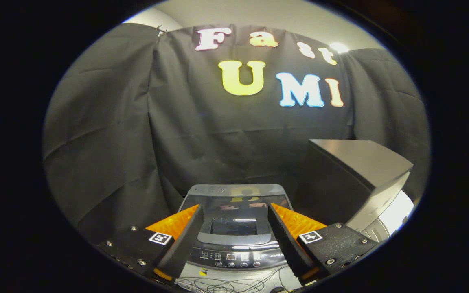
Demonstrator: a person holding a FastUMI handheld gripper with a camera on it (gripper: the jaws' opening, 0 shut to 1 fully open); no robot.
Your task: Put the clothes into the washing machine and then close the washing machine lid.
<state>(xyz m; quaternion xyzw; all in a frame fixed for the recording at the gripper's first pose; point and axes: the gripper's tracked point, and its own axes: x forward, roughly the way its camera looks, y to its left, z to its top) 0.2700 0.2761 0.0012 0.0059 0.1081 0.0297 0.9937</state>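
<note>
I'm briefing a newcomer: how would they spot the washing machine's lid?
Against the black cloth wall stands a top-loading washing machine, seen between the open gripper fingers. Its lid is the glossy dark panel beyond the button row, lying closed.

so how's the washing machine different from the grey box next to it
The washing machine sits low between the gripper's open, empty jaws, while the grey box rises taller beyond the right one. The washing machine has a glossy, reflective lid and a button panel; the grey box is matte and plain. Both are grey and stand before the black cloth wall.
</note>
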